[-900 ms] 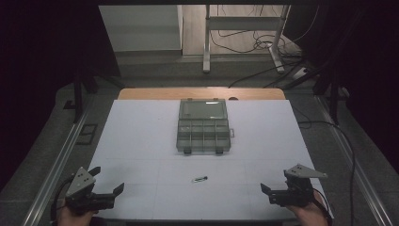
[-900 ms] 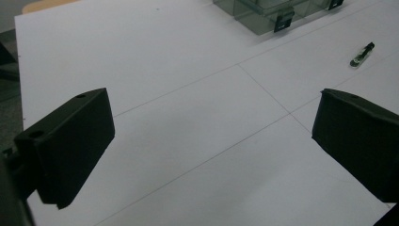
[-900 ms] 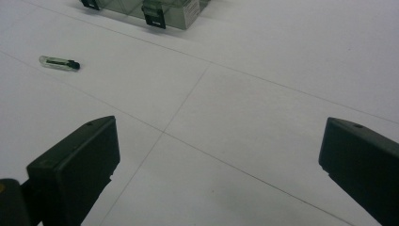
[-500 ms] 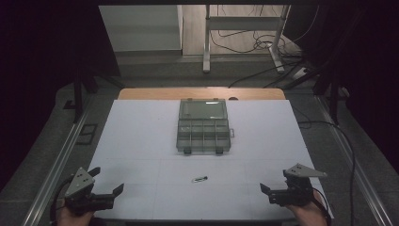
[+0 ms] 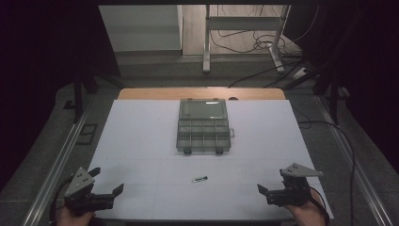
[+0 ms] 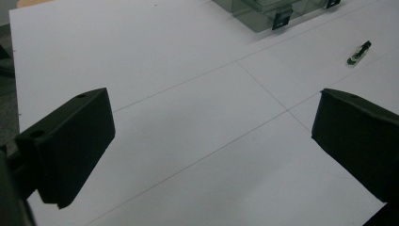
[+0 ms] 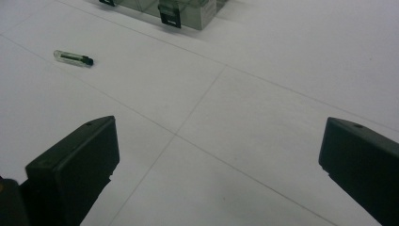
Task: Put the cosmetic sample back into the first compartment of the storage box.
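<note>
On the white table (image 5: 141,136), near the front and about in the middle, lies a small vial (image 5: 200,179). It is clear, with a dark cap. It lies flat on its side, alone, with nothing touching it. A grey box (image 5: 203,127) with many little rooms sits farther back, well apart from the vial.

The left gripper (image 5: 107,187) is at the front left corner. The right gripper (image 5: 264,194) is at the front right corner. Both have their jaws spread wide and hold nothing. Both are far from the vial.

I think the work is just at its start: no one has picked up the vial yet. The next move is for one gripper to reach in to the vial, go low, and close on its thin body.

From above, the vial's long line runs mostly left to right, tipped a bit, with the right end farther back. In the right gripper view the vial (image 7: 73,57) shows its dark cap on the right end. In the left gripper view the vial (image 6: 358,52) lies slanted, up in the far right corner.
</note>
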Available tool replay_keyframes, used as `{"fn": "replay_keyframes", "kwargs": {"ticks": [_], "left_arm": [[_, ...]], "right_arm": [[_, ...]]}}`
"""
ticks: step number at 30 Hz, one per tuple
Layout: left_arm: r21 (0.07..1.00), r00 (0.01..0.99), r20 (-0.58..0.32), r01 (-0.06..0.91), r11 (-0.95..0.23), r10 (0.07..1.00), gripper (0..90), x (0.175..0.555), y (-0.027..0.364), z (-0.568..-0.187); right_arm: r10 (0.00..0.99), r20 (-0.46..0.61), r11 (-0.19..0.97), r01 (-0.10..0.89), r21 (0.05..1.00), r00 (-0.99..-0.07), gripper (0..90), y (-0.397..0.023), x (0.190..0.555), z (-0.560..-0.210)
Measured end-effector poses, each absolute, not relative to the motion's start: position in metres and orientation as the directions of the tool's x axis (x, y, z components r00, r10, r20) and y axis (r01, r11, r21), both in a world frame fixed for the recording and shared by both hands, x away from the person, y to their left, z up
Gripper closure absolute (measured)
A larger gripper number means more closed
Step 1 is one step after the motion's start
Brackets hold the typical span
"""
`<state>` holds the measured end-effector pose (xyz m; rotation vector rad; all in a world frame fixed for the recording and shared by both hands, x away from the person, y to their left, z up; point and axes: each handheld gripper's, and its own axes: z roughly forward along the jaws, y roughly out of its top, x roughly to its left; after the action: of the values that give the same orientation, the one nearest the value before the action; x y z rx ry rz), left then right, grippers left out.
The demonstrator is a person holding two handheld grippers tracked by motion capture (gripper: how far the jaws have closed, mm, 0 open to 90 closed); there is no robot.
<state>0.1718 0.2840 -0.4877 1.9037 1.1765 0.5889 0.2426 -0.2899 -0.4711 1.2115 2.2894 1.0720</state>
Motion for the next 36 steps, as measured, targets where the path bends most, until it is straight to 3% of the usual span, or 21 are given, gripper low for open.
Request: {"fn": "replay_keyframes", "kwargs": {"ticks": [36], "left_arm": [[0.820, 0.463, -0.013, 0.513, -0.256, 0.886, 0.5, 0.172, 0.283, -0.488]], "right_arm": [[0.712, 0.097, 0.408, 0.522, 0.749, -0.696, 0.0, -0.248, 0.258, -0.471]]}}
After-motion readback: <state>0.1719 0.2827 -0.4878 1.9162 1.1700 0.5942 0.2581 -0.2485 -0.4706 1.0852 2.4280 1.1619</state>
